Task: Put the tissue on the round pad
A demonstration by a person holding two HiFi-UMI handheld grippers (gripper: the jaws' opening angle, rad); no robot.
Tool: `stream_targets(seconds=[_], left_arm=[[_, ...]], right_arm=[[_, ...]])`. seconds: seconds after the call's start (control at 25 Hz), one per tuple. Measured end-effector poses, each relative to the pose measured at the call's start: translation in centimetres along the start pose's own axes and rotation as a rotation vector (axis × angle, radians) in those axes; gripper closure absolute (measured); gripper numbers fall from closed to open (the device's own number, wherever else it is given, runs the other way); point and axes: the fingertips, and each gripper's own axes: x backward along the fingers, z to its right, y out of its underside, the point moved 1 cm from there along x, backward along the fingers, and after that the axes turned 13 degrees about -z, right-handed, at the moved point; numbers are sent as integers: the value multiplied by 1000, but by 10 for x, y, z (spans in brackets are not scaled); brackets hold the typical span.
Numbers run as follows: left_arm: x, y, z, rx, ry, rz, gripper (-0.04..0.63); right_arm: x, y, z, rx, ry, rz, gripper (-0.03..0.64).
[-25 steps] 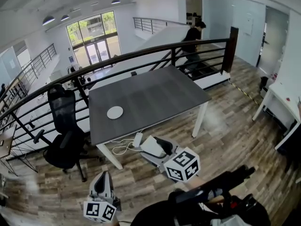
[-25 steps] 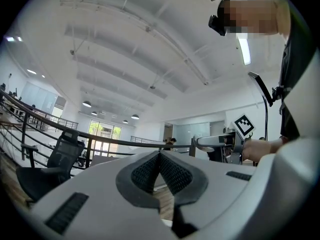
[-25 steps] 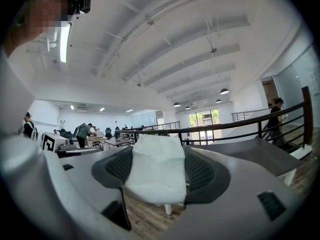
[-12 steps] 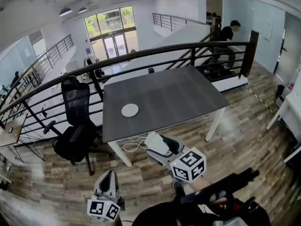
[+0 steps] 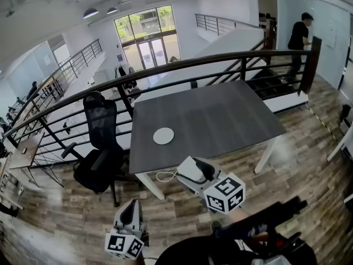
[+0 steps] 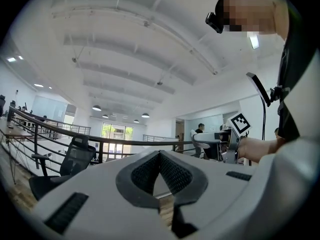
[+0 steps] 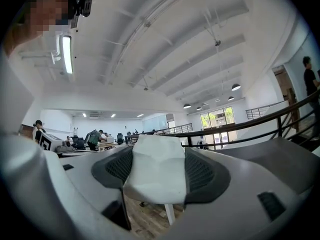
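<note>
Clamping tissue (image 7: 154, 171) lengthwise between jaws, right gripper (image 7: 157, 150) aims at table (image 5: 220, 115); left gripper (image 6: 160, 159) jaws together, empty

The table (image 5: 220, 120) is dark grey with white legs, and the round pad (image 5: 163, 136) on it is plain white. The tissue (image 7: 155, 179) is white too. The right gripper (image 7: 157, 156) and the left gripper (image 6: 160, 156) have pale grey-white shells and black pads with a fine ribbed pattern. At the lower middle of the head view, the marker cube (image 5: 225, 193) is white with black square patterns. The office chair (image 5: 99, 159) at the left is black, as is the railing (image 5: 220, 59). The floor (image 5: 298, 164) shows brown and grey wood planks. The cable (image 5: 165, 176) is white.
</note>
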Motion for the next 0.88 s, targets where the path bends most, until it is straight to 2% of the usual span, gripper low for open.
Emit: stream_targets(seconds=[0.32,0.64,0.88], left_arm=[[-61,-14,13,-11,-33,-35,591],[-132,-30,43,-40,-27,-41,591],[-173,-30,53,-18,-66,-77,591]], right_arm=[[-8,-10,64,4,-19,6,290],[-8,-15,125,41,-50,4,290],[-6,-14,171,27,-71,-7,290]])
